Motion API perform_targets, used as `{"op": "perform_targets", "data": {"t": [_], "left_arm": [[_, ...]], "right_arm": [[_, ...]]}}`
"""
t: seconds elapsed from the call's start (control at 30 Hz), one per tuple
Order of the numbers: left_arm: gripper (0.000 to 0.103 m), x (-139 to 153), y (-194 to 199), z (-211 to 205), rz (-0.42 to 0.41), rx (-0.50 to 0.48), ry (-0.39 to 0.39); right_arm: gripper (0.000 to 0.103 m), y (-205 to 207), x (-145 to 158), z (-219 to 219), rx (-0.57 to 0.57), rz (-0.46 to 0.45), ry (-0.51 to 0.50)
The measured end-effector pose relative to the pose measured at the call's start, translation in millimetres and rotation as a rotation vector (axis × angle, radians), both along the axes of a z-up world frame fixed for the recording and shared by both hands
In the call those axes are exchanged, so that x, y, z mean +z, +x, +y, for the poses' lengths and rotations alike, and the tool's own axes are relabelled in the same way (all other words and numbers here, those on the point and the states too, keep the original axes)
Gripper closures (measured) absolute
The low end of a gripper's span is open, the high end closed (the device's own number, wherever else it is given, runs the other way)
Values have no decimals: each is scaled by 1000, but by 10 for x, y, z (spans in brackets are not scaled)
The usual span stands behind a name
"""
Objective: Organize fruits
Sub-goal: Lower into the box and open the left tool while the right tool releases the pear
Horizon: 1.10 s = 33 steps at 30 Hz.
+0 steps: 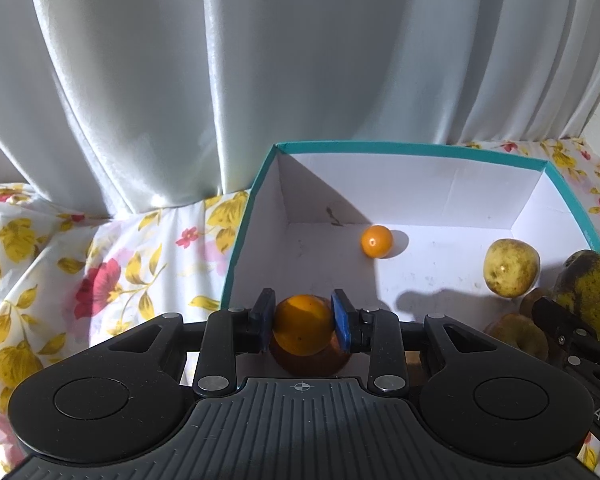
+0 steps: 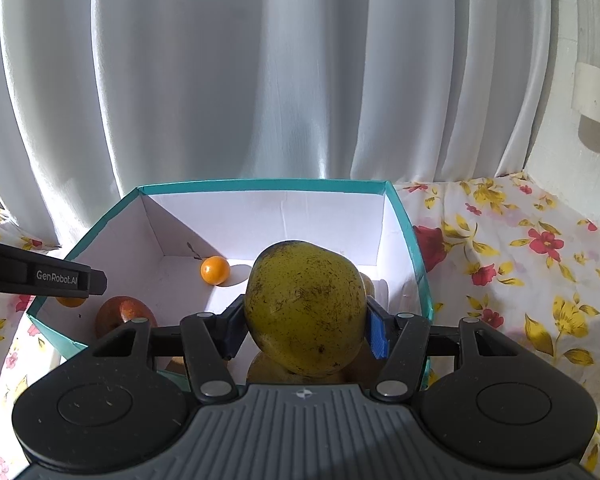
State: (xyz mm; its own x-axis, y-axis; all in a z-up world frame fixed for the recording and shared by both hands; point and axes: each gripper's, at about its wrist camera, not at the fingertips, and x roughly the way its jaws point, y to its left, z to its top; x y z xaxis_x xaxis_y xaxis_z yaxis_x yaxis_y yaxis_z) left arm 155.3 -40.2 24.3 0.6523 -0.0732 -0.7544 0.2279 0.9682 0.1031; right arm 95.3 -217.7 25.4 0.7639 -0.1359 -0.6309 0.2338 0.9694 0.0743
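Observation:
A white box with a teal rim (image 1: 380, 147) (image 2: 260, 185) stands on a floral cloth. My left gripper (image 1: 303, 324) is shut on a small orange fruit (image 1: 303, 322), held low over the box's near left part. My right gripper (image 2: 305, 326) is shut on a large yellow-green mango (image 2: 306, 306) with dark specks, over the box's near right side. That mango also shows at the right edge of the left wrist view (image 1: 588, 292). A small orange ball-like fruit (image 1: 376, 241) (image 2: 215, 270) lies on the box floor near the back.
A yellow round fruit (image 1: 510, 267) and brownish fruits (image 1: 516, 334) lie in the box's right part. A reddish apple (image 2: 124, 314) lies at its near left. Pale curtains (image 1: 180, 80) hang right behind the box. Floral cloth (image 2: 520, 272) spreads on both sides.

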Motion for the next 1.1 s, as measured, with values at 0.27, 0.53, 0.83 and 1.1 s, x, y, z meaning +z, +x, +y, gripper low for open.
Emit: {"op": "perform_targets", "data": {"t": [0.27, 0.53, 0.83, 1.1], "left_arm": [[69, -32, 25, -5, 11, -5, 1], [69, -58, 36, -10, 21, -10, 2], [69, -85, 55, -14, 25, -17, 5], [54, -92, 40, -21, 17, -26, 2]], "right_arm": [[44, 12, -18, -17, -2, 8, 1], [44, 19, -45, -36, -8, 19, 2], [44, 43, -72, -42, -4, 32, 5], [44, 63, -84, -53, -12, 39, 0]]}}
